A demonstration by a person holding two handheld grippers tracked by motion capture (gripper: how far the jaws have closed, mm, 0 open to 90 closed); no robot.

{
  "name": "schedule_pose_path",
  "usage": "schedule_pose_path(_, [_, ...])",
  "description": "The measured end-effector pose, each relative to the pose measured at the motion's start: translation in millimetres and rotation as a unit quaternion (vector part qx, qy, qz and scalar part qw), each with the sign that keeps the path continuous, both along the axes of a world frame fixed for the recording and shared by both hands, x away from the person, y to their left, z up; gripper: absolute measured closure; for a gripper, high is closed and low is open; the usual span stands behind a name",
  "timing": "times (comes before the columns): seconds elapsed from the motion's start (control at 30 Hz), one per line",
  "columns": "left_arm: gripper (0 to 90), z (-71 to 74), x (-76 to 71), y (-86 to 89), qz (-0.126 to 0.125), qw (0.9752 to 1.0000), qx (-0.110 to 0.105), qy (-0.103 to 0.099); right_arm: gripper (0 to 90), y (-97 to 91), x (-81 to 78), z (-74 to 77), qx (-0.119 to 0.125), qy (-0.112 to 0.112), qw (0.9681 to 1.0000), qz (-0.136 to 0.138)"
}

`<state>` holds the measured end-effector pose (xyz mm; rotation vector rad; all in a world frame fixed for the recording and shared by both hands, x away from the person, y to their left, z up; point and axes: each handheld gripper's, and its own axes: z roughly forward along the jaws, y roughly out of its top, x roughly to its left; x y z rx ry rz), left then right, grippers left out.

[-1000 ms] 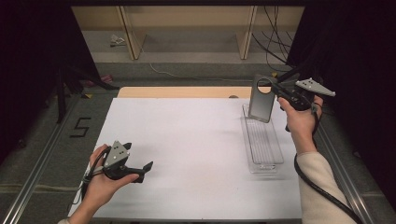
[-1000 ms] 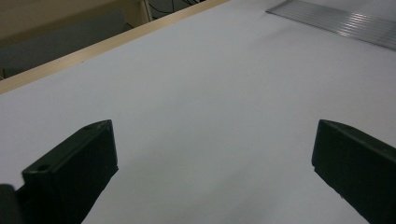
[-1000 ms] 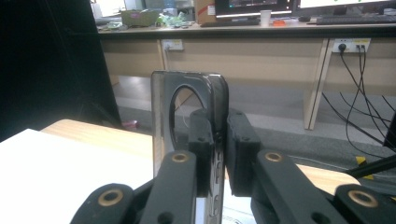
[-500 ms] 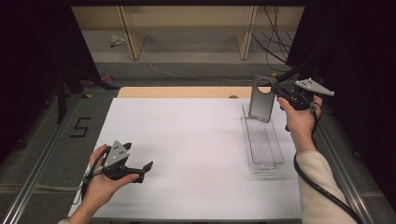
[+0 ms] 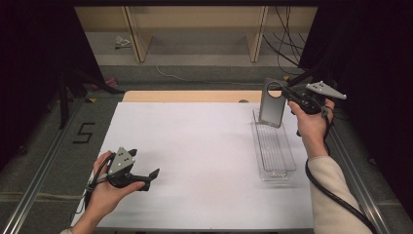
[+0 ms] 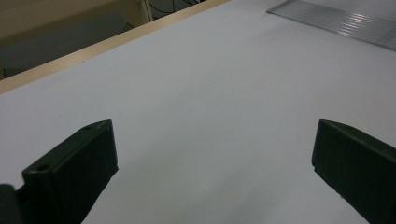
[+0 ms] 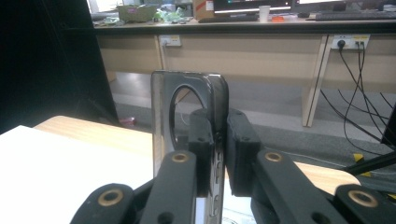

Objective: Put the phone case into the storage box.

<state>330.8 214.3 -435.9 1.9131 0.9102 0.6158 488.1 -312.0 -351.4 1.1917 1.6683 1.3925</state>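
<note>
While the right gripper (image 5: 285,93) pinches the phone case (image 5: 272,103) upright at two o'clock, the clear tray (image 5: 275,155) beneath lies empty. Placing it is probably what remains; the left gripper (image 5: 155,174) rests wide open, holding nothing.

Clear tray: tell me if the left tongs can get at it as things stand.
Probably yes. The left tongs are open with bare white tabletop between them and the clear tray; a long reach across.

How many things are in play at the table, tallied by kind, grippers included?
Phone case, dark translucent, clamped in the right gripper: 1
Clear plastic tray: 1
Grippers, counting the open left gripper: 2
Total: 4
</note>
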Motion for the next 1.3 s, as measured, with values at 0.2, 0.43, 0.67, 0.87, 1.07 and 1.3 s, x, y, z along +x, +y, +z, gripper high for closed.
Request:
schedule_pose_path(0.2, [0.0,-0.1,0.0,0.3,0.000,1.0000,0.001,0.000,82.7,0.0,1.1,-0.3,0.001,0.001,1.0000,0.000])
schedule_pose_path(0.43, [0.0,-0.1,0.0,0.5,0.000,1.0000,0.000,0.000,82.7,0.1,2.0,-0.5,-0.001,0.002,1.0000,0.000])
schedule_pose_path(0.67, [0.0,-0.2,0.1,0.6,0.001,1.0000,0.001,0.000,82.7,0.5,3.6,-1.4,0.000,0.003,1.0000,-0.001])
schedule_pose_path(0.87, [0.0,-0.4,0.2,0.6,0.000,1.0000,0.000,0.000,82.7,0.8,5.1,-2.0,0.001,0.003,1.0000,-0.001])
schedule_pose_path(1.07, [0.0,-0.5,0.2,0.6,0.000,1.0000,0.001,0.000,82.7,0.7,6.3,-2.5,0.001,0.003,1.0000,-0.002])
schedule_pose_path(1.3, [0.0,-0.4,0.2,0.8,0.001,1.0000,0.001,0.000,82.7,1.5,7.9,-3.6,0.000,0.005,1.0000,-0.002])
